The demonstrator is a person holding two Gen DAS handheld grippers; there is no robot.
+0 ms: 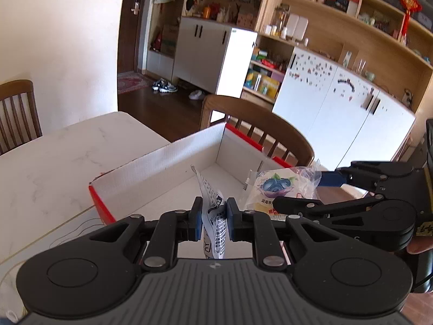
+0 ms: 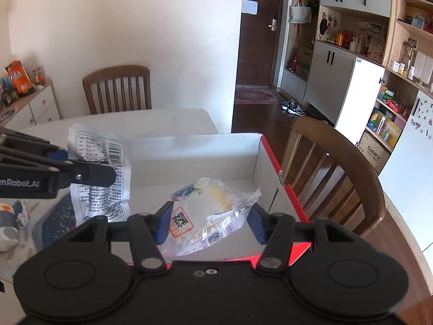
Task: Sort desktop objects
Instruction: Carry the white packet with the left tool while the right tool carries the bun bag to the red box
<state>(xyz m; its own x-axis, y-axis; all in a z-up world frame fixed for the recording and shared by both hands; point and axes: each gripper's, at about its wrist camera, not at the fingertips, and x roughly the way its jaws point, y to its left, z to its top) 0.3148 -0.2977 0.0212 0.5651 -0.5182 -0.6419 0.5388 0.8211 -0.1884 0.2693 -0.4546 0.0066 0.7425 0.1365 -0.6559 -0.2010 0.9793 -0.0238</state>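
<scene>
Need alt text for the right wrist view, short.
The right gripper, jaws open, hovers over a clear snack bag in a red-edged white box. At left, the left gripper holds a silver packet.

2 wooden chairs (image 2: 117, 89) (image 2: 335, 173) flank the marble table (image 1: 54, 162); sneakers (image 2: 293, 107) lie beside white cabinets (image 1: 205, 54).
</scene>
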